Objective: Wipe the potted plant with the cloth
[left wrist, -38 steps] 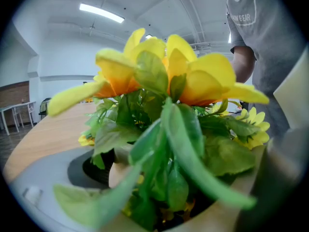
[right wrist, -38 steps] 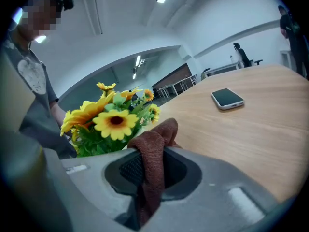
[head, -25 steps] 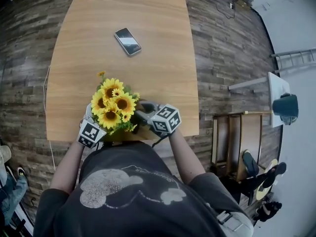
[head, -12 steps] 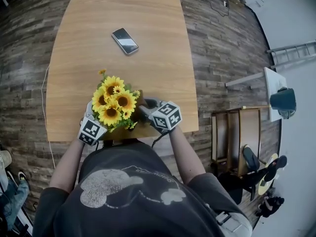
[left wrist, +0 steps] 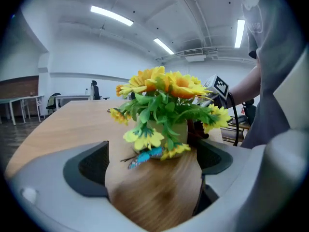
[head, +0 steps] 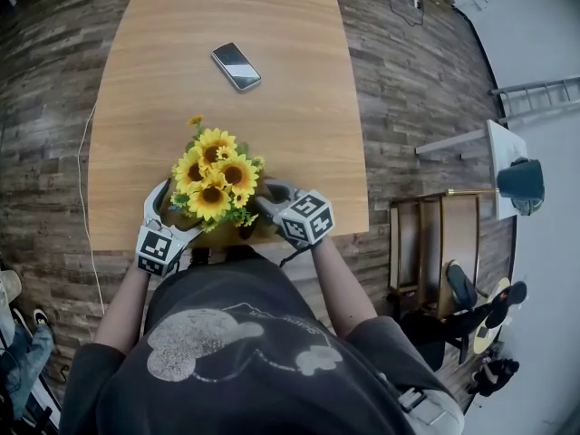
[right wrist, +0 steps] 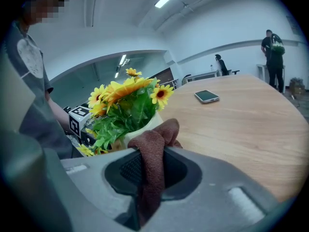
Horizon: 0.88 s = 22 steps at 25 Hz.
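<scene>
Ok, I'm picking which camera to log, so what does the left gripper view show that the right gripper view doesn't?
Only the left: a blue butterfly ornament at the foot of the potted sunflowers, and the left claw open, its jaws just having opened wider, bare wooden table between them. Only the right: the right claw shut on the brown cloth. Both: the potted sunflowers on that table.

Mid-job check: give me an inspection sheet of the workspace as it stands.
Surface: wooden table.
Job's things: potted sunflower plant by the table's near edge; brown cloth held up at the pot.
Clutter: smartphone farther up the table.
Grippers: left gripper open, jaws just been opening, only bare table between them, plant ahead; right gripper shut on the brown cloth.
Cables: thin cable on the floor beside the table.
Surroundings: plank floor; standing person in the background.
</scene>
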### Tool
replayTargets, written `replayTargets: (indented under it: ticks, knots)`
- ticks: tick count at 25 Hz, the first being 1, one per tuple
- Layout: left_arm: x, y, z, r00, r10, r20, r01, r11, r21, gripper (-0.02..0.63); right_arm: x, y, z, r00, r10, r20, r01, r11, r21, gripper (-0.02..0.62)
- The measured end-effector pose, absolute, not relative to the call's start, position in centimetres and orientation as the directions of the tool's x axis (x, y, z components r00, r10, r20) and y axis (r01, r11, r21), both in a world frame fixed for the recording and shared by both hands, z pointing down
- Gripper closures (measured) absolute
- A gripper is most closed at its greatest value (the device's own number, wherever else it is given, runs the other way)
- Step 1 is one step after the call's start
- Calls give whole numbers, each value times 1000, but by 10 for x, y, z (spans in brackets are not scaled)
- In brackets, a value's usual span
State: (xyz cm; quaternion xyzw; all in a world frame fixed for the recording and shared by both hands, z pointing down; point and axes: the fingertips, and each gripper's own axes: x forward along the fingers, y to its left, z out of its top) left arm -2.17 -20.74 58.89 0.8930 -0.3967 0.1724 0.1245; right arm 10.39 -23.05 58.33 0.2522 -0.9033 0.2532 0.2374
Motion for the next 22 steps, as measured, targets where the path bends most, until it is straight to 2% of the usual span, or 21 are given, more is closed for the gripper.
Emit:
replayTargets:
  ticks: [12,18,22]
  knots:
    - [-32,-172,585,630,-662,406,-752,-650,106,-2,58,-190,582,-785,-286,549,-527,775,-349,546]
    - [-40,-163,585,587,-696,414,-794,-594,129,-2,18,-171,580,-817,-208,539,-442,825,-352,546]
    - [-32,-170,577,580,-706,406,-808,-562,176,-2,20,-169,577,-821,-201,534,-428,837,-342,546]
